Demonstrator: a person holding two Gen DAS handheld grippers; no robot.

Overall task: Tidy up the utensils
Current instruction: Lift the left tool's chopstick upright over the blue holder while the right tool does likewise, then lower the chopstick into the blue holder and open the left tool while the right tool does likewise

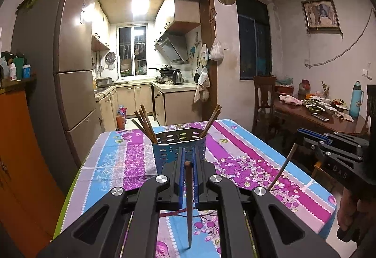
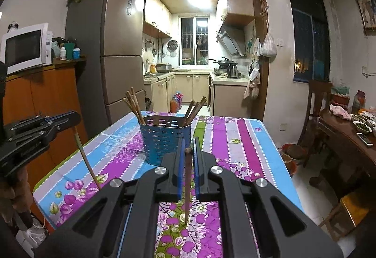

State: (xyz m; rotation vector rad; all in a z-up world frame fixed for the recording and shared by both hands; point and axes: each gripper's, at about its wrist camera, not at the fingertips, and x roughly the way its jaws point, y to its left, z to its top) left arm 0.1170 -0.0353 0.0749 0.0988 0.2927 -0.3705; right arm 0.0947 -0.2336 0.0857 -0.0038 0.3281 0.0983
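Note:
A blue perforated utensil basket [image 1: 179, 148] [image 2: 164, 140] stands on the table and holds several brown chopsticks [image 1: 144, 122] [image 2: 132, 105] leaning to its left and right sides. My left gripper [image 1: 187, 159] is shut on a brown chopstick [image 1: 188, 204] that hangs tip down, just in front of the basket. My right gripper [image 2: 188, 148] is shut on another brown chopstick [image 2: 187, 187], also tip down, near the basket. Each gripper shows in the other's view, the right [image 1: 333, 147] and the left [image 2: 40, 131].
The table has a purple and blue floral cloth [image 1: 246, 164] [image 2: 235, 140]. A fridge [image 1: 70, 58] and an orange cabinet [image 1: 21, 152] stand to the left. A dining table with dishes [image 1: 317, 112] and chairs stands to the right. The kitchen lies behind.

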